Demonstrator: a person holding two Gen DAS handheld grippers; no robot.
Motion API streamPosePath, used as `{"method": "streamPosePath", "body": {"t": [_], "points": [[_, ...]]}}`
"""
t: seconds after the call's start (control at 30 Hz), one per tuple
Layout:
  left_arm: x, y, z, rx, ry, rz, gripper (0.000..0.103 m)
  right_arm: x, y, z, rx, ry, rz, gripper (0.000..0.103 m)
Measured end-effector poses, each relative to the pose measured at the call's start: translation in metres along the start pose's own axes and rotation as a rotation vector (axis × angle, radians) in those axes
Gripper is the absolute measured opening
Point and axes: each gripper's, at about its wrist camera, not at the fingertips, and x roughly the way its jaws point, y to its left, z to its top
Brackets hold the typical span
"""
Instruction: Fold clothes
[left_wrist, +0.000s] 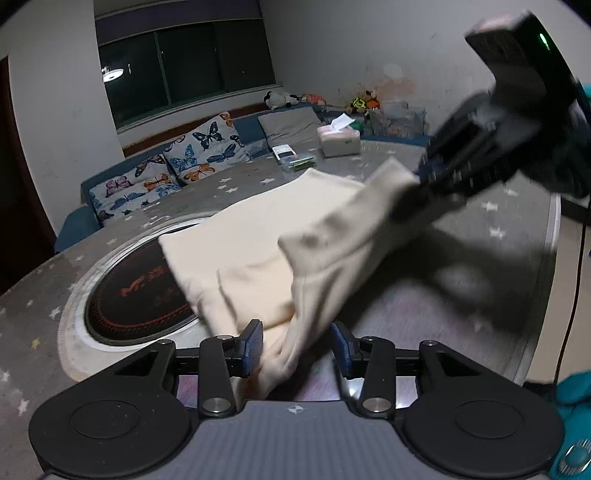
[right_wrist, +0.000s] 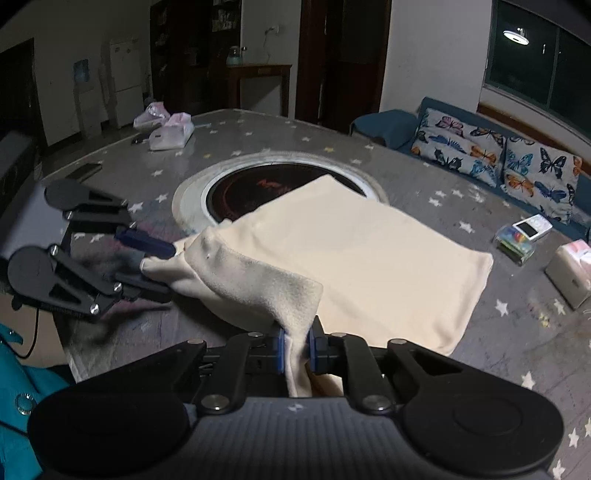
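A cream garment lies partly folded on the grey star-patterned table, also seen in the right wrist view. My left gripper is open, its blue pads apart, with a hanging corner of the cloth between them. In the right wrist view the left gripper shows with the cloth end between its spread fingers. My right gripper is shut on a raised fold of the garment; it also shows blurred in the left wrist view, lifting the cloth's corner.
A round black induction plate is set in the table, partly under the garment. Tissue boxes, a white device and a clear box lie at the table's far edge. A sofa with butterfly cushions is behind.
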Motion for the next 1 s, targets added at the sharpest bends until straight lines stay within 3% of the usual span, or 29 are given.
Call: {"method": "streamPosePath", "body": {"t": [0.03,0.1,0.17,0.23,0.47,0.8,1.0], "points": [[0.000,-0.001,-0.002,0.021,0.000,0.011,0.043,0.001,0.000,0.001,0.003,-0.002,-0.002,0.011],[0.002,0.000,-0.006,0.028,0.010,0.013,0.034,0.001,0.000,0.000,0.009,-0.006,-0.008,0.010],[0.003,0.002,-0.007,0.020,0.013,0.014,0.018,-0.001,0.002,-0.002,0.015,-0.013,-0.011,0.010],[0.001,0.003,-0.007,0.012,0.002,0.011,0.014,-0.003,0.004,-0.004,0.021,-0.020,-0.014,0.009],[-0.026,0.001,0.001,-0.030,-0.050,-0.004,0.012,-0.031,0.015,-0.007,0.011,-0.074,-0.022,0.009],[-0.099,-0.004,0.013,-0.059,-0.102,-0.082,0.011,-0.105,0.055,-0.012,-0.029,-0.121,0.030,0.009],[-0.090,0.002,0.028,-0.059,-0.130,-0.059,0.011,-0.110,0.054,-0.009,-0.023,-0.127,-0.005,0.009]]}}
